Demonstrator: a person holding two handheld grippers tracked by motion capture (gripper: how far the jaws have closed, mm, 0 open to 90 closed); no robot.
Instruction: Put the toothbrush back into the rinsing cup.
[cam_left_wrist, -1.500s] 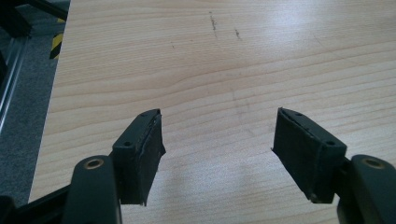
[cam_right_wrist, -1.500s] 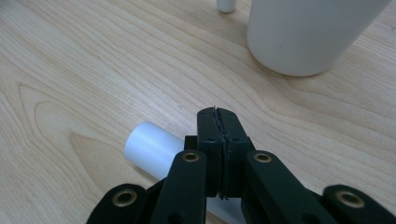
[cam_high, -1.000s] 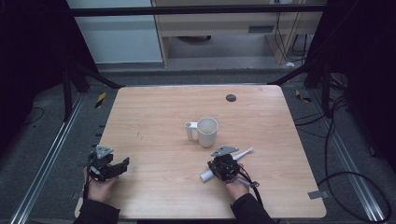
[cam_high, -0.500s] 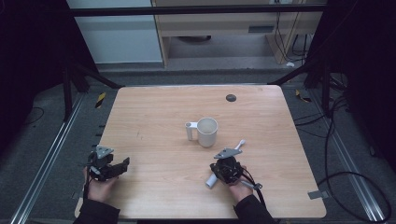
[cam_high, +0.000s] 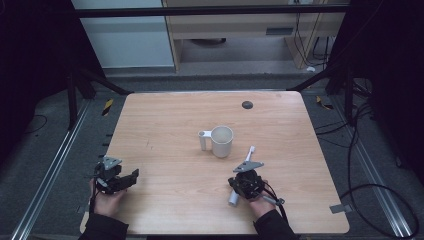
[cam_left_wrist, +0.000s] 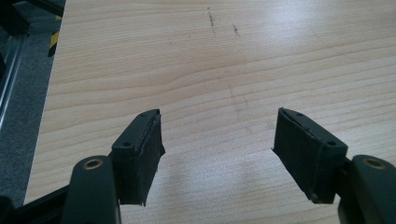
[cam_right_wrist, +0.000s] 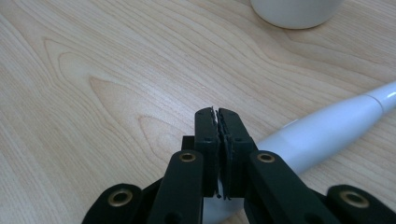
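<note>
We found the electric toothbrush (cam_high: 239, 177) lying flat on the tabletop (cam_high: 165, 120) near its front edge, right of centre, its head pointing toward the white mug (cam_high: 221, 141) at the middle. The right gripper (cam_right_wrist: 217, 122) sat directly over the brush's handle, jaws pressed together with nothing between them, the handle (cam_right_wrist: 327, 133) passing just beneath and beside them. The left gripper (cam_left_wrist: 219, 140) hovered at the front-left corner, jaws wide apart over bare wood.

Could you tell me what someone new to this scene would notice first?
Probably the white mug standing upright near the middle of the wooden table. Next, the white electric toothbrush lying beside and under the right gripper, whose jaws are shut with nothing between them. The left gripper sits open at the near left.
</note>
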